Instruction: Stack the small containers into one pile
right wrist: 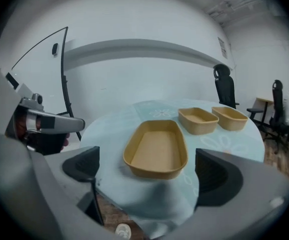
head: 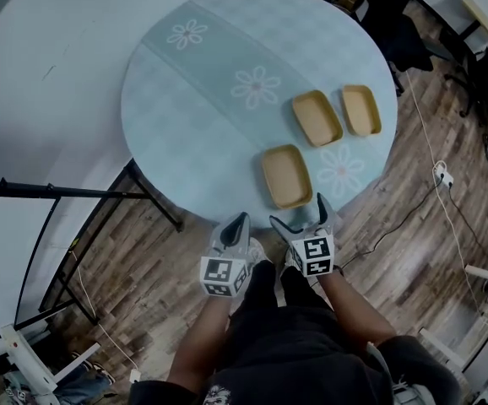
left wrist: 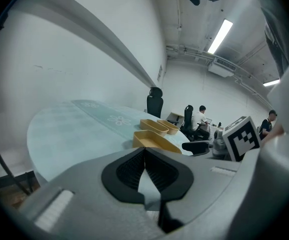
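Three shallow tan containers lie apart on the round pale-blue table point(head: 193, 99): a near one point(head: 286, 175), a middle one point(head: 317, 117) and a far-right one point(head: 361, 110). My right gripper point(head: 299, 212) hovers at the table's near edge, jaws wide open and empty, just short of the near container point(right wrist: 156, 149), which lies straight ahead between the pads. The other two containers point(right wrist: 198, 120) point(right wrist: 229, 117) sit behind it. My left gripper point(head: 241, 220) hangs beside it, to the left, also off the table edge, shut on nothing. In its own view the near container point(left wrist: 154, 141) lies ahead to the right.
A black metal stand point(head: 75, 194) reaches under the table's left side. Office chairs point(head: 396, 24) and cables point(head: 434, 154) stand on the wooden floor to the right. A seated person point(left wrist: 200, 119) is far behind the table. A grey wall runs along the left.
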The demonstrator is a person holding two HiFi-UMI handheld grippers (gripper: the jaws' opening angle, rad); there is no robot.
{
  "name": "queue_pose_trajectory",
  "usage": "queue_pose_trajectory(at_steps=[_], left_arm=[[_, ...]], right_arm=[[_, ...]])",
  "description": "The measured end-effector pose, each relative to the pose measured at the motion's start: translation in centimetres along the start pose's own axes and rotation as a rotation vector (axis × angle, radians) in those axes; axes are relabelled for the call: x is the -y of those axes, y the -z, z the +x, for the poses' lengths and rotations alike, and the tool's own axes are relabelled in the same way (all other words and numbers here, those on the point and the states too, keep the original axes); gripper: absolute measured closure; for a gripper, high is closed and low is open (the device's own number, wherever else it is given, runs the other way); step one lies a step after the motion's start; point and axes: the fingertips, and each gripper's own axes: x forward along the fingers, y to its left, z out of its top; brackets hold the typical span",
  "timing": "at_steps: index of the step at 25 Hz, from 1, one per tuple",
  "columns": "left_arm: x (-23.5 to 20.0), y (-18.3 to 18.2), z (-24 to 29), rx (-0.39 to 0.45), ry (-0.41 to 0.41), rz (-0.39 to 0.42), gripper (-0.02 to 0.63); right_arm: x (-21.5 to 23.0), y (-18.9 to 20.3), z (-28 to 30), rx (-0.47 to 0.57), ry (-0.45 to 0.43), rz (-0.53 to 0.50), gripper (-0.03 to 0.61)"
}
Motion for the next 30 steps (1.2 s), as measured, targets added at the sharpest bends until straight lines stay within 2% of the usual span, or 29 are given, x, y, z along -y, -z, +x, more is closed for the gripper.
queue_pose_trajectory(at_steps=[9,24,27,30], left_arm=[[-0.8,2.0,-0.7,-0.029,-0.003,-0.012,0.607],[-1.5,2.4,-1.6,-0.057,0.007,0.017,0.607],[-1.7,2.4,-1.7,-0.06,0.0,0.015,0.607],[-1.8,2.4,-1.7,-0.064,-0.001,0.012,0.607]], right_arm=[[1.0,3.0,3.0,-0.103,0.074,-0.012,-0.009],[1.5,2.3,4.1,-0.088,0.113,0.005,-0.009],[1.4,2.3,3.9,-0.078,0.114,-0.022,0.005],[1.7,2.2,3.7,-0.076,0.121,-0.031,0.062]])
